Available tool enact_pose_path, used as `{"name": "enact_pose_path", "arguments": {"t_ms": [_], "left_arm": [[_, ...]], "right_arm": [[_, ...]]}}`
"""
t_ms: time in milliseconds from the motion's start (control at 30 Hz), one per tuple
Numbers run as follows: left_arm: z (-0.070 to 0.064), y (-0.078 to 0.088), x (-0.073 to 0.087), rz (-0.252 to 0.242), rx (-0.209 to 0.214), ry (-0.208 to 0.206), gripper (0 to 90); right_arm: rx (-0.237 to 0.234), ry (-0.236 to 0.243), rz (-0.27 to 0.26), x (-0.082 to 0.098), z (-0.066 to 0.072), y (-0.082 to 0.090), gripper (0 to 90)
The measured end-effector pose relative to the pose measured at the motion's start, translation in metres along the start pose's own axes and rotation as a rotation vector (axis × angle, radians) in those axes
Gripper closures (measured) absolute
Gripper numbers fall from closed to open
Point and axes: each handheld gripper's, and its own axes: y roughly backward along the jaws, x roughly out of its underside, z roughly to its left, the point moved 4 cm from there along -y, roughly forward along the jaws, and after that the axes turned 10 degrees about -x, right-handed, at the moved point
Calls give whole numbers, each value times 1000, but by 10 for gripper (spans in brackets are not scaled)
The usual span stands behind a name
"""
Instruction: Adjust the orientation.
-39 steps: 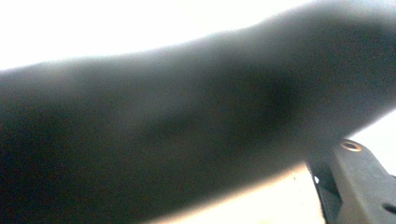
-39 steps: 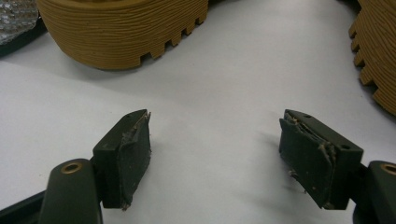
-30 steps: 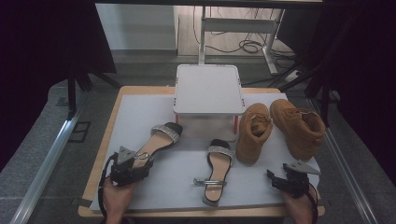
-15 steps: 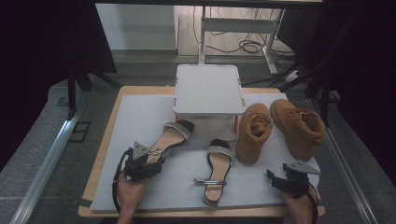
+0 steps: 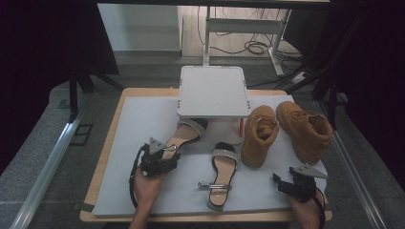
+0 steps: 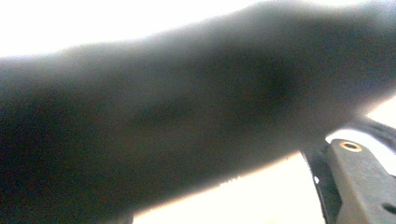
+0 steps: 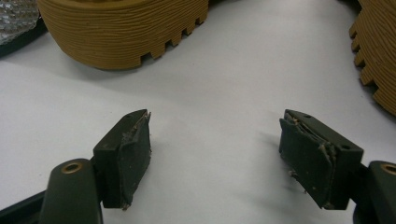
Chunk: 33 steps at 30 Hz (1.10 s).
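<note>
- our left gripper (image 5: 160, 160) sits at the heel end of the left sandal (image 5: 184, 136), the shoe we are reaching for.
- this sandal lies slanted on the white mat (image 5: 138, 119), and its toe end goes under the white stand (image 5: 213, 90).
- in the left gripper view a big dark blurry shape is very close to the camera, so we cannot tell if the jaws press on the sandal or just wait around it.
- our right gripper (image 5: 291, 183) rests near the front right corner of the mat. its jaws stand wide apart with nothing between them, just bare mat.
- we think the job is only starting: no shoe is lifted, and all four shoes lie on the mat.
- what is left, we guess, is to grab the sandal well and move it, and maybe the other shoes too.
- the other sandal (image 5: 222, 174) lies in the middle, flat and thin, with a sparkly strap and a small buckle strap.
- the two boots (image 5: 286, 131) are tan and chunky. one lies on its side.
- the boot sole (image 7: 123, 32) has fine lines and blocky teeth along its edge.
- the right gripper's pads (image 7: 133, 158) look dark, rubbery and a bit worn.
- the stand is flat, smooth and square with round corners.
</note>
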Motion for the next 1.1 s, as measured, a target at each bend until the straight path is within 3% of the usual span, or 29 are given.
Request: {"name": "enact_pose_path", "arguments": {"t_ms": [767,1100], "left_arm": [[-27,-43,-21,4,-49,28,383],[-33,-62,-29,12,-112,53,383]], "right_arm": [[-1,0,0,0,0,0,251],[-2,1,0,0,0,0,251]]}}
